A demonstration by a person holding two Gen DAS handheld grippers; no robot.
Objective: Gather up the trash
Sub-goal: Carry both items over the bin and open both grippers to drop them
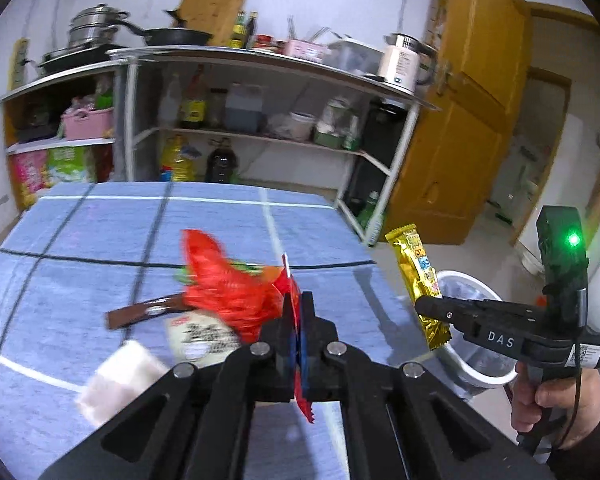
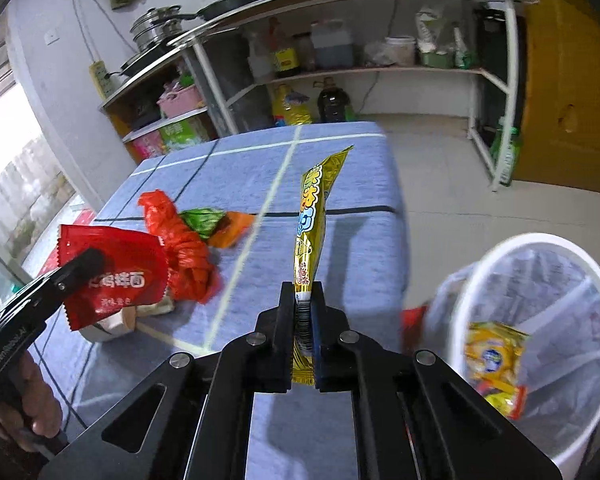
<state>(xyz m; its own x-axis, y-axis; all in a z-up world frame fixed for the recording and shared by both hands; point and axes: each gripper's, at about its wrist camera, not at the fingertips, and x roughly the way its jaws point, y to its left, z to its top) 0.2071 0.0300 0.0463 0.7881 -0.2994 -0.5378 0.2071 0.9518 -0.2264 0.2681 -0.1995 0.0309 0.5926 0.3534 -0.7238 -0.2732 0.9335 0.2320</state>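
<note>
Blue cloth with dark and white lines covers the table (image 1: 100,240), and metal kitchen shelves (image 1: 260,60) with pots and bottles stand behind it.

Only the right wrist view shows inside the white trash bin (image 2: 480,264). It stands on the floor just beside the table, and a yellow snack bag (image 2: 494,354) lies in it. From the left wrist view only a bit of the bin's rim shows, behind the right gripper.

The left gripper (image 1: 297,312) is pressed together on a flat red noodle packet (image 2: 116,272). From its own camera the packet shows edge-on, so its print cannot be read there. The right gripper (image 2: 303,300) pinches a long gold snack wrapper (image 2: 312,224) by its lower end, and the wrapper stands up over the table edge near the bin.

On the cloth lie a crumpled red plastic bag (image 2: 180,240), a green and orange wrapper (image 2: 216,224), a brown strip (image 1: 140,314) and a white paper piece (image 1: 120,380). The white piece is blurred, and the red packet hides part of it in the right wrist view.
</note>
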